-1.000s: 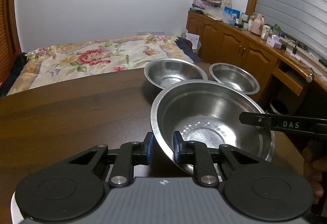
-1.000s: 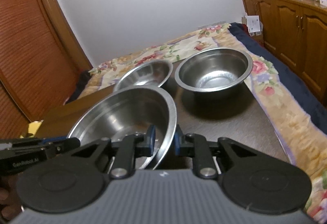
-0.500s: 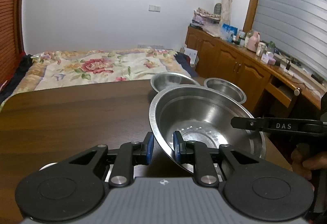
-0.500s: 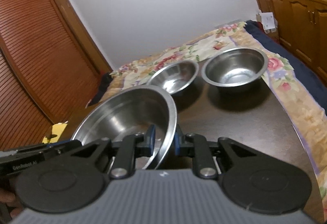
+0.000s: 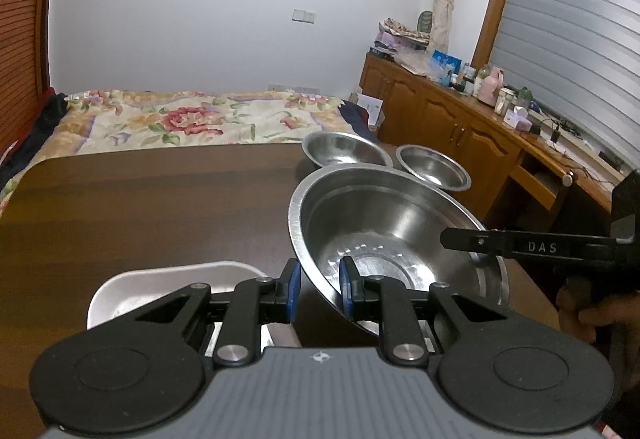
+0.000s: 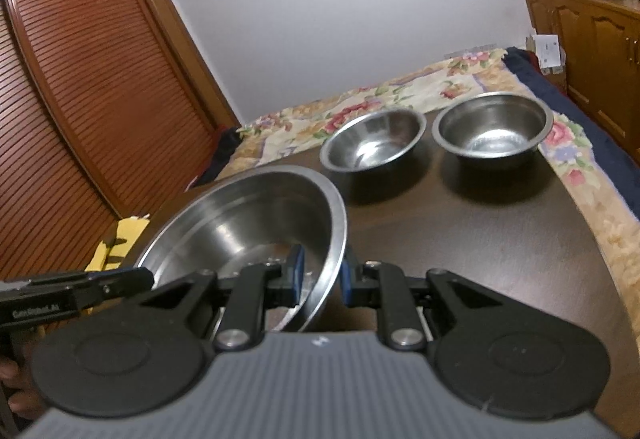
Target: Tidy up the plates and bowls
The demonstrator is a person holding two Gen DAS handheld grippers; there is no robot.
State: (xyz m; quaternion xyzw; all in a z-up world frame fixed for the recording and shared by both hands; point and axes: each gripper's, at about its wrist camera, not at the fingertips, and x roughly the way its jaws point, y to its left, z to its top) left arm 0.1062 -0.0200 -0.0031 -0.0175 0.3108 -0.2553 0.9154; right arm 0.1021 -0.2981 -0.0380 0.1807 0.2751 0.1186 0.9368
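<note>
Currently the large steel bowl (image 5: 384,239) is held clear of the table (image 5: 140,207), rim clamped on opposite sides by the left gripper (image 5: 318,289) & right gripper (image 6: 322,277), fingers pinched on the wall. Both grips should be kept level w/ each other, bowl carried flat, and lowered gently, prob. beside the white plate (image 5: 160,287) or the two smaller bowls (image 6: 374,145) (image 6: 494,129).
</note>
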